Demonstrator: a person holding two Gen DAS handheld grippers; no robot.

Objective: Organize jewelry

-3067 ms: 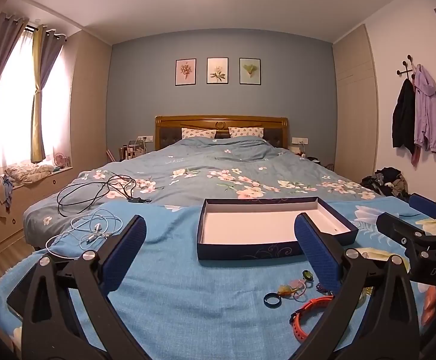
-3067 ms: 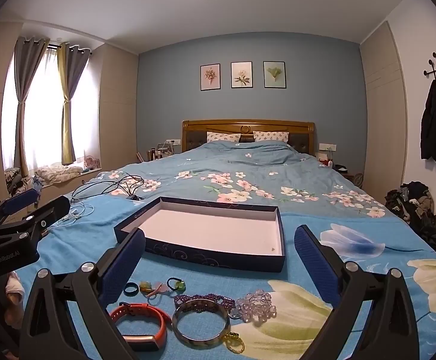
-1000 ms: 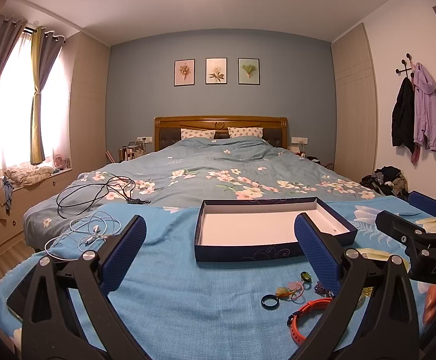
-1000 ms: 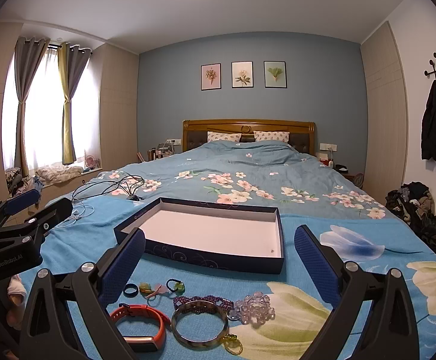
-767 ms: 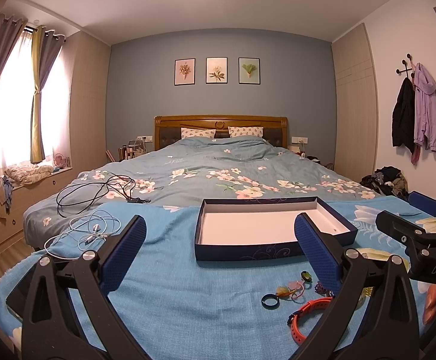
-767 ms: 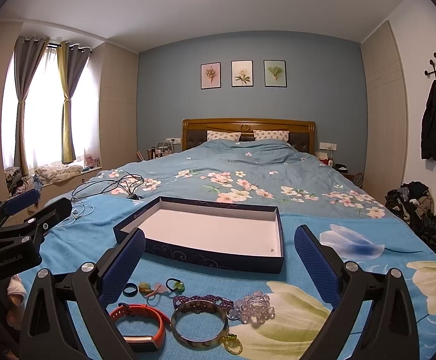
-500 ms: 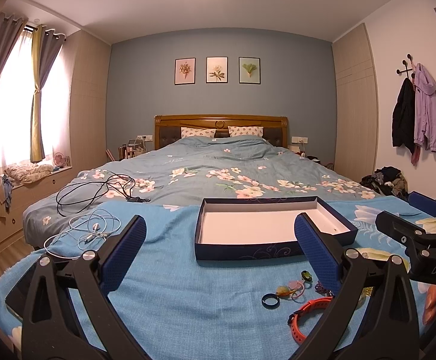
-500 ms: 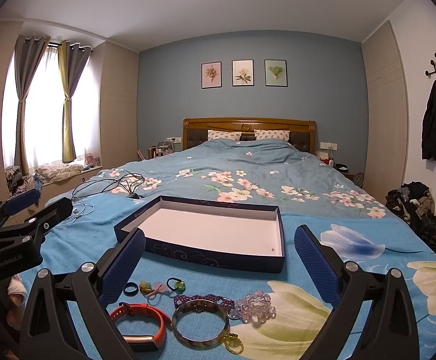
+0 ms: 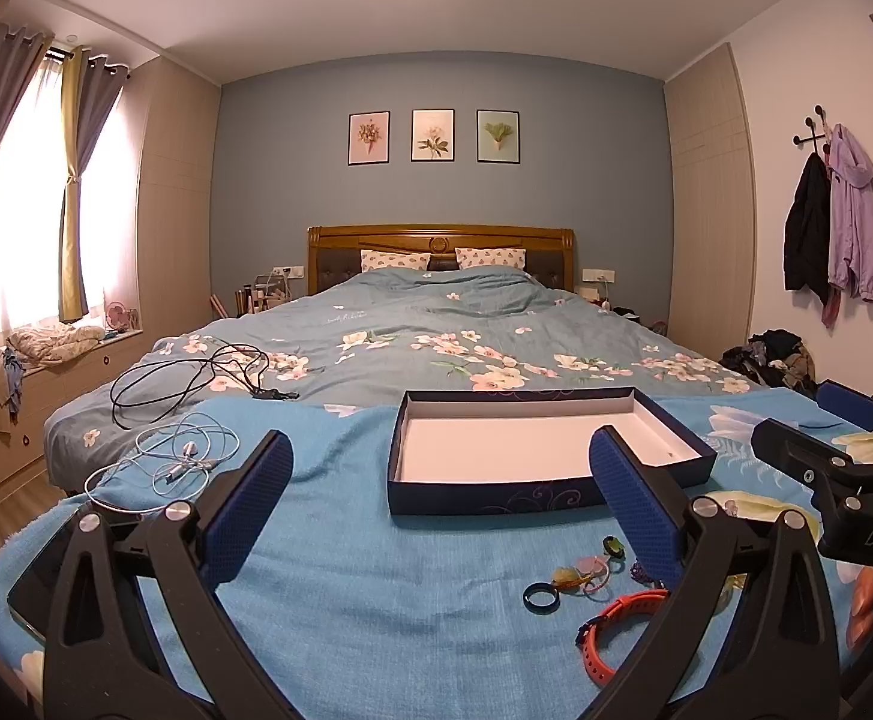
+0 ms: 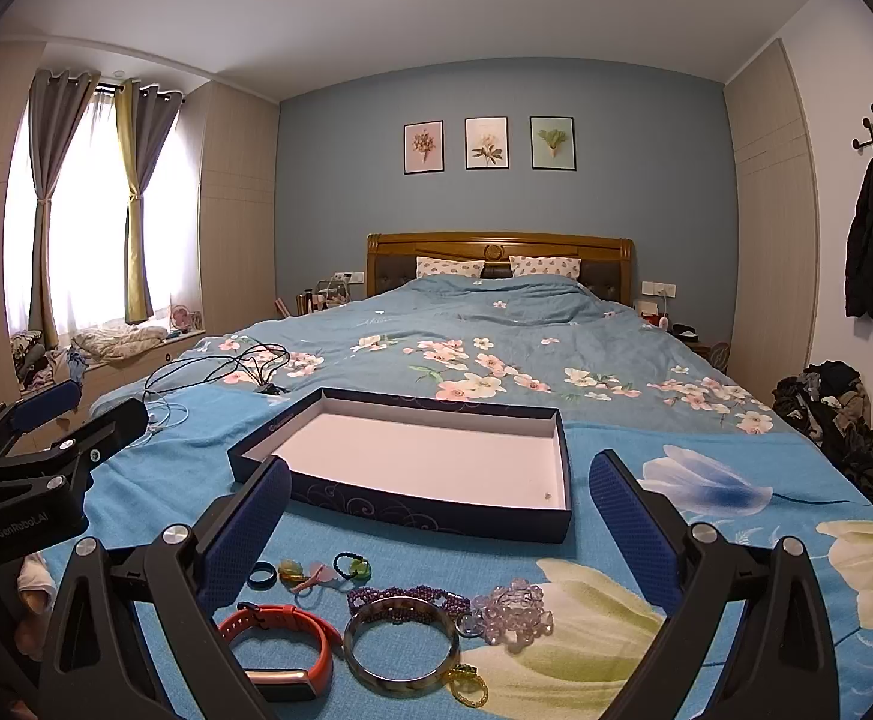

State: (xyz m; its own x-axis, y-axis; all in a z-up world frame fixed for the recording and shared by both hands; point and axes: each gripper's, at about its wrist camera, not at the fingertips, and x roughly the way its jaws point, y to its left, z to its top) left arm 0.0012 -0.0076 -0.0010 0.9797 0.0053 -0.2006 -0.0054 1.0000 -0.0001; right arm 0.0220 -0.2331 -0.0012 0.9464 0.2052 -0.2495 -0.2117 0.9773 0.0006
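Observation:
A shallow dark blue box with a white inside [image 10: 424,462] lies open on the blue bed cover; it also shows in the left wrist view [image 9: 532,450]. In front of it lie an orange wristband [image 10: 283,645], a grey bangle [image 10: 400,645], a purple bead bracelet [image 10: 412,595], a clear bead bracelet [image 10: 514,615], a black ring [image 10: 260,575] and small hair ties [image 10: 352,565]. My right gripper [image 10: 439,531] is open and empty above the jewelry. My left gripper [image 9: 439,504] is open and empty, left of the jewelry [image 9: 622,624].
White earphone cables [image 9: 178,459] and a black cable [image 9: 196,375] lie on the bed at the left. A dark phone [image 9: 46,576] lies at the cover's left edge. Clothes are piled on the floor at the right [image 10: 838,420].
Both grippers have stayed open and nearly still; the views shift only slightly. Nothing on the bed has moved.

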